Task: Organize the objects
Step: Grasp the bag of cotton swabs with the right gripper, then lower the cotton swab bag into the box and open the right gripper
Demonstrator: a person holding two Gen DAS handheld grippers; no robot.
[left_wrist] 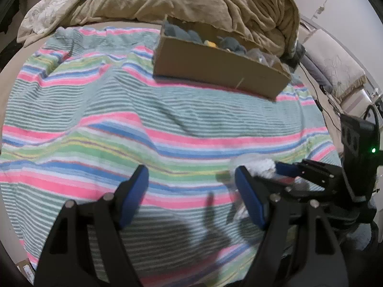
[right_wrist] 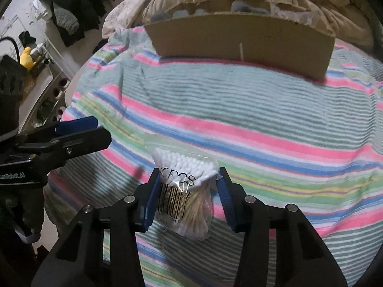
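Observation:
A clear bag of cotton swabs [right_wrist: 185, 186] with a barcode label sits between the blue pads of my right gripper [right_wrist: 188, 191], which is shut on it above the striped towel [right_wrist: 263, 110]. The bag also shows in the left wrist view [left_wrist: 259, 166], beside the right gripper [left_wrist: 282, 172]. My left gripper [left_wrist: 191, 191] is open and empty over the towel; it shows at the left in the right wrist view [right_wrist: 79, 129]. A cardboard box [left_wrist: 215, 69] holding grey rolled items and clear bags lies at the far side of the towel [right_wrist: 239, 40].
A tan duvet [left_wrist: 191, 0] is bunched behind the box. Pillows [left_wrist: 335, 71] and cables lie at the right. A shelf with a yellow toy [right_wrist: 26, 57] and dark clothes [right_wrist: 79, 7] stands off the bed to the left.

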